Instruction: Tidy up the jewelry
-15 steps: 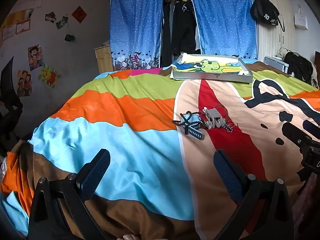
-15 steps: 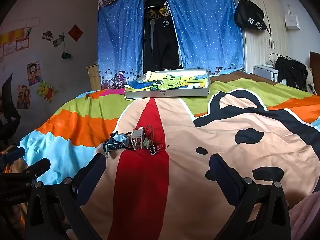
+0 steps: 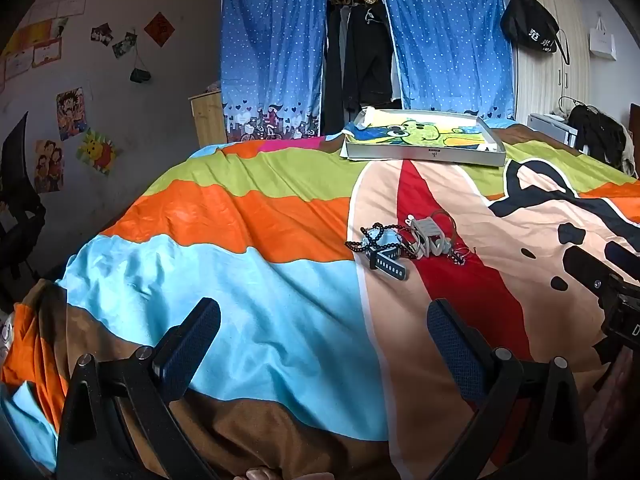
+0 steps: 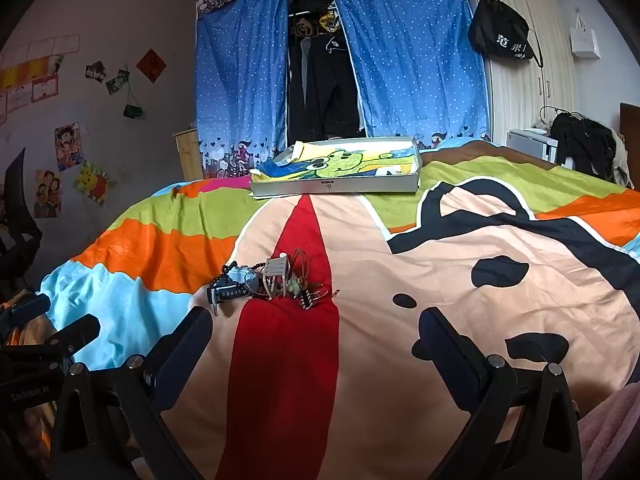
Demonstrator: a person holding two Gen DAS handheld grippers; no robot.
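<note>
Bedspread colours: bedspread (image 3: 256, 280) of bright cotton bands, orange, sky blue, lime and brown, with a red stripe through a peach cartoon panel
Landmark: jewelry pile (image 3: 404, 242), lying on the bedspread where the peach panel meets the red stripe
Pile contents: dark bead string, a blue-grey watch with a dark strap, a pale grey clip-like piece and thin wire rings, all tangled; finer pieces too small to tell
Change since half a second ago: none of note; pile, box and both tools sit as in the earlier views
Meaning for the task: sorting not yet begun; every piece is still in the heap, so the next step is judged to be a reach toward the pile
Left gripper (image 3: 324, 344): jaws spread wide, nothing between them, hovering short of the pile and to its left
Right gripper (image 4: 316, 352): jaws spread wide, empty, short of the pile, which lies just beyond its left finger
Flat box (image 4: 336, 176): far beyond the pile, lined with a green cartoon cloth; likely destination, as a judgement
Writing: "范米" in white on the black bag (image 4: 504, 36) hanging high beyond the pile; part of a label reading "CanRobot AI" on the tool body at the right view's lower left; small mark on the box front unreadable
</note>
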